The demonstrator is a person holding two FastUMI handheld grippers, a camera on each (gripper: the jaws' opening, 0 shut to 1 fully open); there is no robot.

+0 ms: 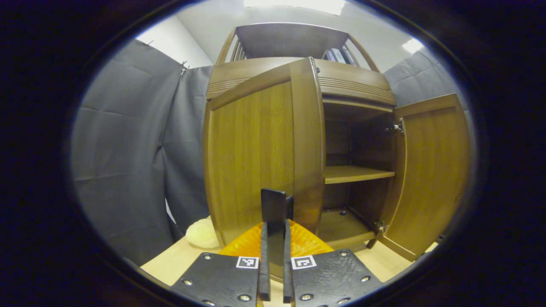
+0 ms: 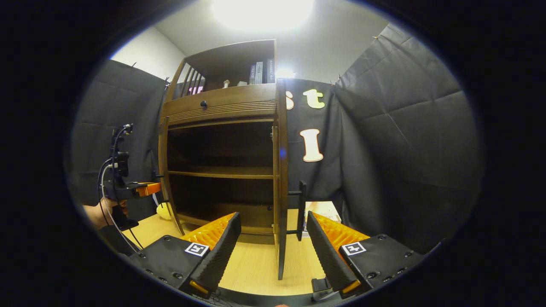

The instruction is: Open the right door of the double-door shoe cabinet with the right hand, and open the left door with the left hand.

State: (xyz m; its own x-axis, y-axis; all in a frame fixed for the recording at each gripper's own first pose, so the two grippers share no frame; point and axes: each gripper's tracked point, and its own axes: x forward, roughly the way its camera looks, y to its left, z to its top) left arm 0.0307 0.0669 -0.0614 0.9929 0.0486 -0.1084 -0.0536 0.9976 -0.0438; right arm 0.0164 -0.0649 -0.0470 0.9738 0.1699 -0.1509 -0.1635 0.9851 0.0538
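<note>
The wooden shoe cabinet (image 1: 354,81) stands with both doors swung out. In the left gripper view the left door (image 1: 251,157) is partly open, and my left gripper (image 1: 275,226) is shut on its dark upright handle (image 1: 273,202). The right door (image 1: 431,170) stands wide open, baring the inner shelf (image 1: 356,173). In the right gripper view the right door (image 2: 281,179) shows edge-on between the spread fingers of my open right gripper (image 2: 273,217), its handle (image 2: 302,209) just ahead of the right fingertip. Farther left, a hand (image 2: 100,213) holds the left gripper (image 2: 147,188) at the left door's edge (image 2: 163,179).
The cabinet sits on a light wooden surface (image 2: 256,260). A pale fluffy thing (image 1: 202,233) lies by its left foot. Books (image 2: 260,72) stand on the top shelf, above a drawer knob (image 2: 204,103). A flat pale thing (image 2: 324,209) lies behind the right door. Dark cloth walls close in on both sides.
</note>
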